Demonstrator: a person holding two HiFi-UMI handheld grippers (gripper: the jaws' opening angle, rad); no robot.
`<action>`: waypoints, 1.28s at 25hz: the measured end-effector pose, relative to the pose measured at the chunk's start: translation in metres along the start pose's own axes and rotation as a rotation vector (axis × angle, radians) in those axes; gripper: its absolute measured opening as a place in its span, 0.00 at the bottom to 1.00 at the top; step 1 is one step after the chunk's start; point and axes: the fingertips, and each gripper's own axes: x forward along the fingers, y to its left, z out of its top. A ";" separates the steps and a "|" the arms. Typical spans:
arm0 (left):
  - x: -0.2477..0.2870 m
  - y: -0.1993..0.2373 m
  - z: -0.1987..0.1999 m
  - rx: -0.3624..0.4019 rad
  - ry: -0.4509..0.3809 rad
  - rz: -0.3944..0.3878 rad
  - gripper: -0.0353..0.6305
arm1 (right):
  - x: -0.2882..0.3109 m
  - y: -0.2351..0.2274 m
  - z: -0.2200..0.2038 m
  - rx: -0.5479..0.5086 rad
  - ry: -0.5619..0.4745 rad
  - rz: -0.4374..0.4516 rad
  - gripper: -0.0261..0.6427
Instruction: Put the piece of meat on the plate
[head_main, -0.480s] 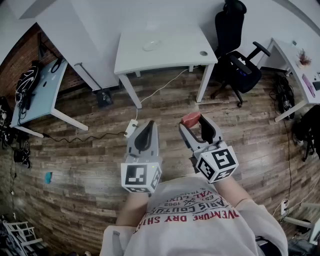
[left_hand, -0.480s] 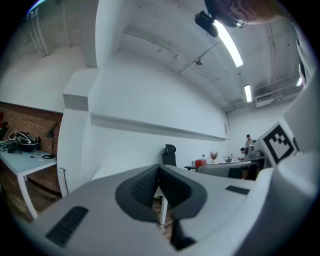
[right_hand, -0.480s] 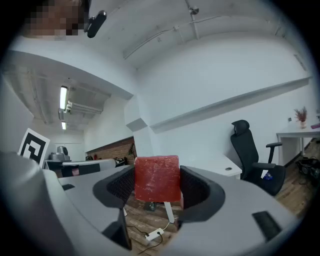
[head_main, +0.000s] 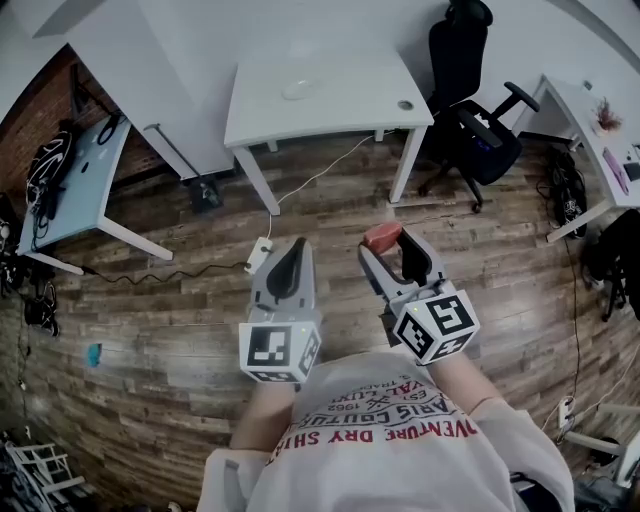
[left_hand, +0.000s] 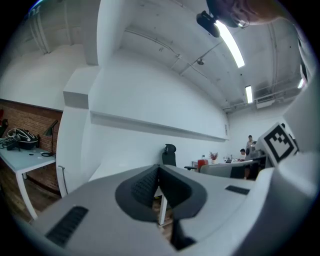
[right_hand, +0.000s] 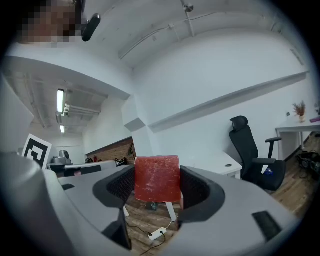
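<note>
barely any change from half a second back: right gripper (head_main: 390, 248) still pinches the meat (right_hand: 156, 178), left gripper (head_main: 292, 258) jaws pressed together, empty. plate (head_main: 301, 90) on the table (head_main: 350, 108) still well ahead, so carry unfinished

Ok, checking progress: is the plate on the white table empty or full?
Empty: the plate looks bare on the white table, while the piece of meat is clamped in the right gripper.

grippers (head_main: 298, 250) (head_main: 387, 244): 2 | meat piece (head_main: 381, 236): 1 | plate (head_main: 300, 90): 1 | tables (head_main: 355, 105) (head_main: 82, 178) (head_main: 582, 112): 3 | office chair (head_main: 482, 125): 1
</note>
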 end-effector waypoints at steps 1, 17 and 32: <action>0.001 -0.001 -0.001 -0.001 0.001 -0.001 0.06 | -0.001 -0.002 0.000 0.003 0.001 -0.002 0.47; 0.005 -0.050 -0.019 -0.019 0.002 0.035 0.06 | -0.043 -0.048 -0.002 -0.028 0.007 0.016 0.47; 0.033 -0.011 -0.021 -0.011 0.006 0.011 0.06 | 0.004 -0.047 -0.004 -0.038 0.009 0.015 0.47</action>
